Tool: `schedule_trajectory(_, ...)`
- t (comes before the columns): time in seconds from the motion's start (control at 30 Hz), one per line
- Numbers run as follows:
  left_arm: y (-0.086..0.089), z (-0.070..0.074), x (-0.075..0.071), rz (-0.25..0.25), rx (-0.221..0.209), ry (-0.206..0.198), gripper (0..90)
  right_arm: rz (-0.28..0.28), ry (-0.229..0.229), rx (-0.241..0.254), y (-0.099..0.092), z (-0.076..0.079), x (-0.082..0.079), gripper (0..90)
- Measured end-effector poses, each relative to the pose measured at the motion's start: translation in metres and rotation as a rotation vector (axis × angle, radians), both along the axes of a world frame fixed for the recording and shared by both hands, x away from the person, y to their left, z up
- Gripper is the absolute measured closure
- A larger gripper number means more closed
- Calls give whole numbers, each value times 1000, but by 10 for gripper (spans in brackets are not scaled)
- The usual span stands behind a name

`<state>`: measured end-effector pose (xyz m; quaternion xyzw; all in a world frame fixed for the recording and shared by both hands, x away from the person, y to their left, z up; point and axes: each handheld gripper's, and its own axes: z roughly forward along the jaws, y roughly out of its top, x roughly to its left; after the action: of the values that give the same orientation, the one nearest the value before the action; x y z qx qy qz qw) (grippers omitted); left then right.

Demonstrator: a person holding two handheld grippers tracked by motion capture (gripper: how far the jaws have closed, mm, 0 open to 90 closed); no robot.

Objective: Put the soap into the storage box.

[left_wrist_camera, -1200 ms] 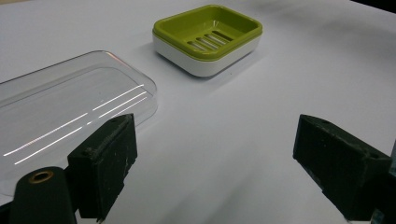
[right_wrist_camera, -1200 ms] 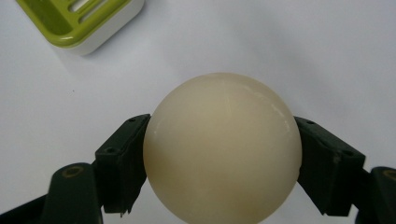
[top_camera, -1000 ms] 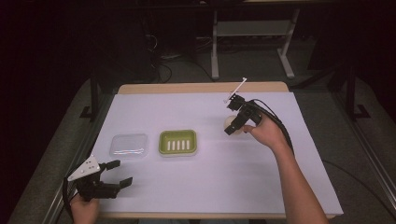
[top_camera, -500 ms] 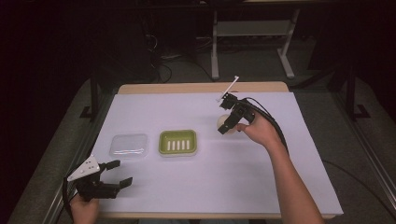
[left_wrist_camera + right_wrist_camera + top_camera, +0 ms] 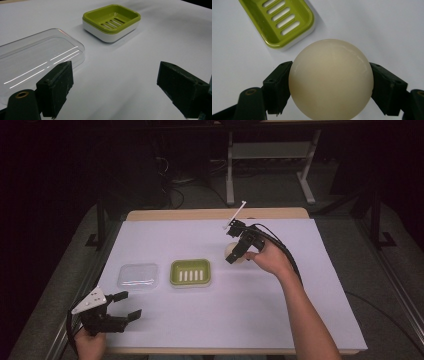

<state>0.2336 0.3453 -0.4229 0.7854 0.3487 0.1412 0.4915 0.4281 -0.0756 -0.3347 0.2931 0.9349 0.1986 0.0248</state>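
Note:
A round cream soap bar (image 5: 330, 78) sits clamped between the black jaws of my right gripper (image 5: 329, 82). In the high view that gripper (image 5: 233, 254) holds the soap (image 5: 231, 250) above the white table, to the right of the green soap dish (image 5: 190, 273). The green slotted dish (image 5: 279, 20) lies just beyond the soap in the right gripper view. My left gripper (image 5: 127, 307) stands open near the table's front left corner with nothing between its jaws. Ahead of it lie the clear lid (image 5: 37, 57) and the green dish (image 5: 112, 21).
A clear plastic lid (image 5: 137, 276) lies left of the dish. The white sheet covers a wooden table (image 5: 210, 214) whose far edge shows. A black cable (image 5: 282, 247) trails from the right gripper. Dark floor and a metal stand (image 5: 270, 155) lie beyond.
My right gripper has carried the soap leftward and a little nearer, toward the green dish. The left gripper has stayed in place, open.

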Motion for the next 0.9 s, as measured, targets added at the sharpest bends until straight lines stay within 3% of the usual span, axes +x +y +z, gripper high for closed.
schedule_trajectory(0.33,0,0,1,0,4,-4,128,42,-4,27,17,4,1,238)
schedule_trajectory(0.9,1,0,0,4,-4,-5,128,95,-13,18,48,10,1,238)
